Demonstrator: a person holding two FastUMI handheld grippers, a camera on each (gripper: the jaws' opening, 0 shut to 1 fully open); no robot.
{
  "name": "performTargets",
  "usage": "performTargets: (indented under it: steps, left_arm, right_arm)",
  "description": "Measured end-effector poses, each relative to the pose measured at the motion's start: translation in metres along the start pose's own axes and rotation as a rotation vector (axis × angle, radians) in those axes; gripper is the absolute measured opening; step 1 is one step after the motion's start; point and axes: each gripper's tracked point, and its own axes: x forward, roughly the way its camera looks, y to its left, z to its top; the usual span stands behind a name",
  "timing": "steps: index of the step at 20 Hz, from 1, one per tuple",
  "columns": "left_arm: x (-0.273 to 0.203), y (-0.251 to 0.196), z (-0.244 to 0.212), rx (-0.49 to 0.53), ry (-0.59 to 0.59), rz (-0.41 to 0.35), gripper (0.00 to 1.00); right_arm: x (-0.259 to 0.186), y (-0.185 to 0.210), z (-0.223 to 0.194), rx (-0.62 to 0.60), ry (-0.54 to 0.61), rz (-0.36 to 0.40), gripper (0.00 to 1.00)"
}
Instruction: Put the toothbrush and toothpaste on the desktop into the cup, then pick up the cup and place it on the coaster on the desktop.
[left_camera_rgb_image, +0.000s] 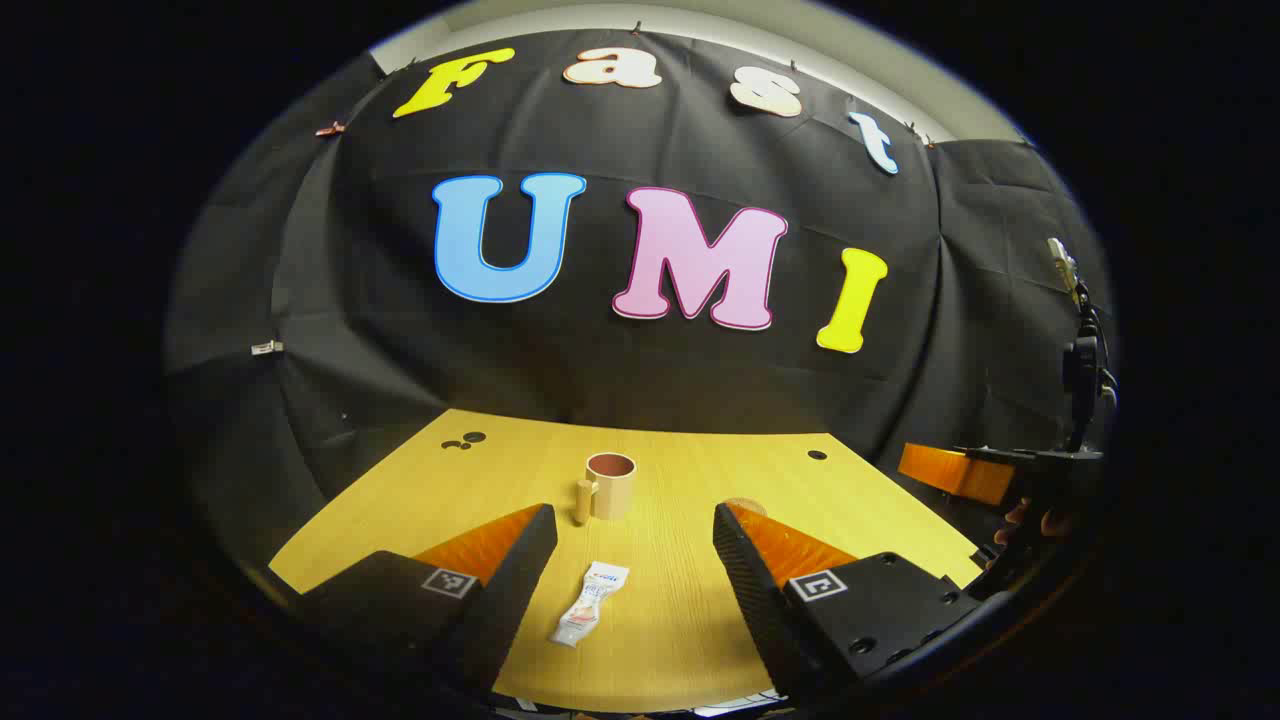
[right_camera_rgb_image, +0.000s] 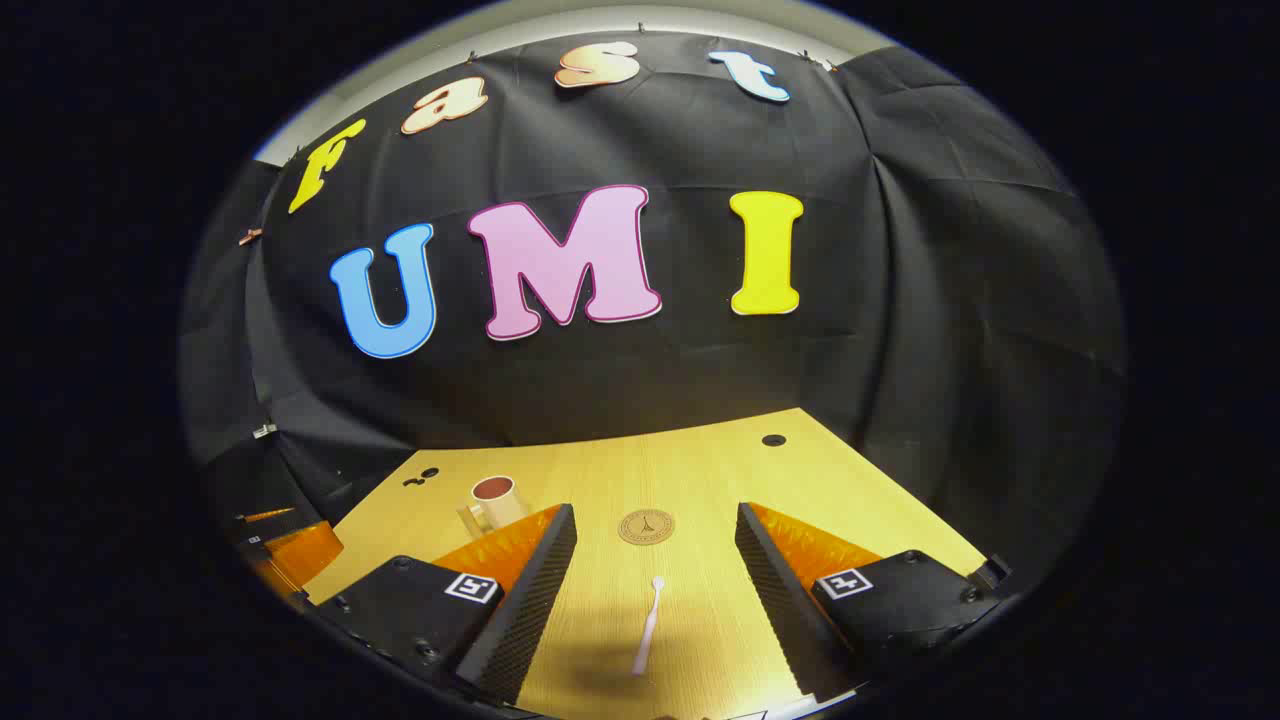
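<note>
In the left gripper view a small white toothpaste tube (left_camera_rgb_image: 588, 603) lies on the yellow wooden desktop (left_camera_rgb_image: 690, 470), between the spread fingers of my open left gripper (left_camera_rgb_image: 634, 535). Beyond it stands a beige cup (left_camera_rgb_image: 610, 485) with a brown inside, its handle turned left. In the right gripper view a white toothbrush (right_camera_rgb_image: 648, 612) lies on the desktop, head pointing away, between the fingers of my open right gripper (right_camera_rgb_image: 655, 530). A round tan coaster (right_camera_rgb_image: 645, 526) sits just past the brush. The cup (right_camera_rgb_image: 495, 500) stands at the left, partly behind my left finger.
Small dark holes (left_camera_rgb_image: 465, 440) mark the desktop near its far edge. The other gripper (left_camera_rgb_image: 985, 475), orange and black, and a hand show at the right of the left gripper view. Part of the other gripper (right_camera_rgb_image: 295, 545) sits at the left edge of the right gripper view.
</note>
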Motion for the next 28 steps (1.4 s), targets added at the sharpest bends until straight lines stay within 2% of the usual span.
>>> performTargets:
  steps: [19,23,28]
  left_arm:
    - [0.035,0.013,-0.005,0.019,0.032,0.066,0.97]
    - [0.048,0.022,-0.018,0.0,0.078,0.081,0.98]
    - [0.071,0.033,-0.062,0.014,0.198,0.114,0.98]
  right_arm:
    - [0.048,-0.006,-0.007,-0.012,0.062,0.067,0.98]
    - [0.064,-0.005,-0.014,-0.012,0.088,0.084,0.98]
    - [0.085,-0.005,-0.025,-0.01,0.128,0.111,0.98]
